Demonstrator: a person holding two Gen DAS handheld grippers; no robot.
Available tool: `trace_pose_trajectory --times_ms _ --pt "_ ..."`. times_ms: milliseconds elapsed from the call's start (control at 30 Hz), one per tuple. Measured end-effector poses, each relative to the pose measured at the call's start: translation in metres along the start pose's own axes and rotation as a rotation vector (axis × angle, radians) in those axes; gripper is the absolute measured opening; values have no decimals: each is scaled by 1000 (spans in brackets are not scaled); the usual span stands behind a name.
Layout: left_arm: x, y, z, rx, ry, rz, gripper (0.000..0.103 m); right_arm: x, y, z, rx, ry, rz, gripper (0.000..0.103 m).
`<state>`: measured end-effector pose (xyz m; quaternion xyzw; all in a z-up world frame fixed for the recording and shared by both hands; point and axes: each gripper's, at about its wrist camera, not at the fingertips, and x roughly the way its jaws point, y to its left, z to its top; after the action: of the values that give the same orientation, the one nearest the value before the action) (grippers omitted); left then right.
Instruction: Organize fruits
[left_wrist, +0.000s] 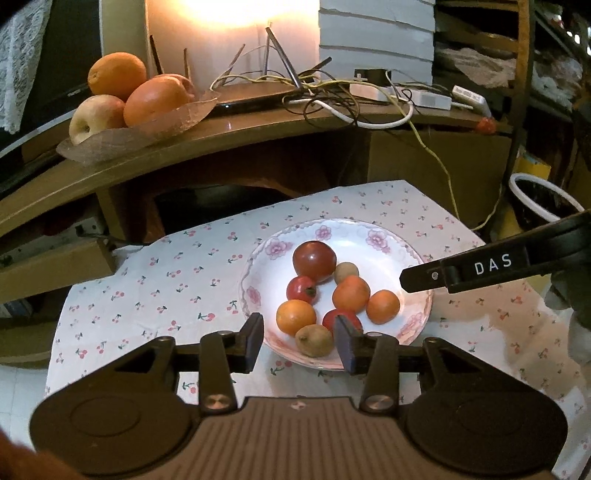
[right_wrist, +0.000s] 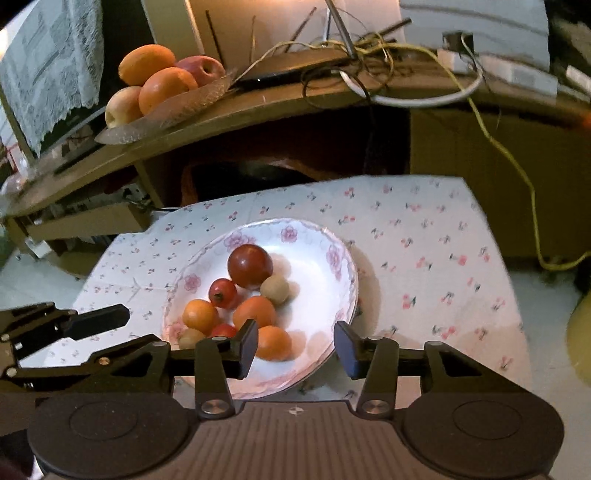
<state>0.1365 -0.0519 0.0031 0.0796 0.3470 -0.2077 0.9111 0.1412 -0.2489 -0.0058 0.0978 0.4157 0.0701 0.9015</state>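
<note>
I am holding both grippers spread and empty over the cloth-covered table (right_wrist: 424, 240): the left gripper (left_wrist: 299, 341) is hovering at the floral plate's (left_wrist: 380, 236) near rim, the right gripper (right_wrist: 295, 345) beside it. The plate is carrying tomatoes, oranges (left_wrist: 295, 316) and small brown fruits (left_wrist: 314, 339); I am judging one isolated, edge-lying fruit best.

Ahead of me a cherry-print cloth (left_wrist: 177, 280) covers the low surface. Behind it runs a curved wooden shelf (left_wrist: 236, 136), where a tangle of yellow and white cables (left_wrist: 332, 92) lies beside a white power strip (left_wrist: 402, 94) and a dark flat device (left_wrist: 251, 99). A lace cloth (right_wrist: 48, 66) hangs at my far left. A warm lamp glow (left_wrist: 232, 14) lights the wall.
</note>
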Motion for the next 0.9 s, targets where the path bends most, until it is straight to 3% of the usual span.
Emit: trace_pose_trajectory --times_ms 333,467,633,900 --pt "-20 -4 -13 -35 -2 35 70 -21 17 -18 -47 -21 -36 49" --pt "-32 -7 -19 -41 -19 75 89 -32 28 -27 -74 -30 -55 50" --pt "-43 -9 -28 -64 -28 108 103 -52 34 -44 -59 -38 -62 55" --pt "-55 -14 -42 -119 -8 131 103 -76 38 -73 -16 -30 -84 56"
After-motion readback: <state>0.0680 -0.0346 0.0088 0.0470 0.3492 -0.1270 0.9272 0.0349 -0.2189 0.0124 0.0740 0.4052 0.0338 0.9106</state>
